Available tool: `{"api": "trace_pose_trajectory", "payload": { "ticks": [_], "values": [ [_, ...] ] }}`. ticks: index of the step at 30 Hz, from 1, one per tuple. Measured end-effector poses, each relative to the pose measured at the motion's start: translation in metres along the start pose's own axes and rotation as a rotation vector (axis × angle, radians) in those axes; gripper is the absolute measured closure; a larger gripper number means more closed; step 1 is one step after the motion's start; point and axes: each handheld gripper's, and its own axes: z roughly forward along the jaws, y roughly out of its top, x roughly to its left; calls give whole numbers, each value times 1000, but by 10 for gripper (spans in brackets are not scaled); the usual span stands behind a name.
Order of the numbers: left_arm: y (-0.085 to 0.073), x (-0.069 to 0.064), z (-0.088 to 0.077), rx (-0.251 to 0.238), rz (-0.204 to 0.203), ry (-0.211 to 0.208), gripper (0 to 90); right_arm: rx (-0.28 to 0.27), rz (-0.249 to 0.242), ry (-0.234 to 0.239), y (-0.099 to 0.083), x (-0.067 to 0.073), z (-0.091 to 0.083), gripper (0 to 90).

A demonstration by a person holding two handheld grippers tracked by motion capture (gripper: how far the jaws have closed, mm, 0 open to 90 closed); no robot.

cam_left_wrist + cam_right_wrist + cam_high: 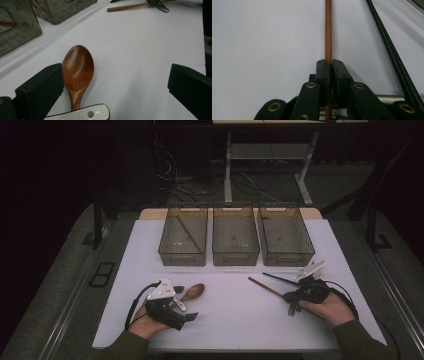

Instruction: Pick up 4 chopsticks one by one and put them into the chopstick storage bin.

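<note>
A brown wooden chopstick point(265, 287) lies on the white table, and my right gripper point(288, 296) is shut on its near end. In the right gripper view the pads point(322, 71) pinch the chopstick point(328, 30), which runs straight ahead from my right gripper point(330, 62). A black chopstick point(277, 278) lies just beyond it, also seen along the right edge point(392, 50). My left gripper point(115, 75) stands wide open around a wooden spoon point(78, 67), whose bowl rests beside the left jaw. A white handle with a black rim point(80, 113) lies across the spoon's stem. In the high view my left gripper point(186, 304) sits by the spoon point(193, 292).
Three translucent grey bins point(182, 257) point(235, 257) point(290, 257) stand in a row at the back of the table. The left bin holds another brown chopstick point(189, 234). Open white surface point(230, 305) lies between my two hands.
</note>
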Motion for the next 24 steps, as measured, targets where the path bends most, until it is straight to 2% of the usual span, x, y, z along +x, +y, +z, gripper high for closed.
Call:
{"api": "trace_pose_trajectory", "payload": {
  "ticks": [11, 15, 24],
  "values": [
    [0, 0, 0, -1, -1, 0, 0, -10, -6, -4, 0, -1, 0, 835],
    [0, 0, 0, -1, 0, 0, 0, -8, 11, 32, 2, -5, -1, 836],
    [0, 0, 0, -1, -1, 0, 0, -45, 19, 47, 4, -6, -8, 837]
  ]
}}
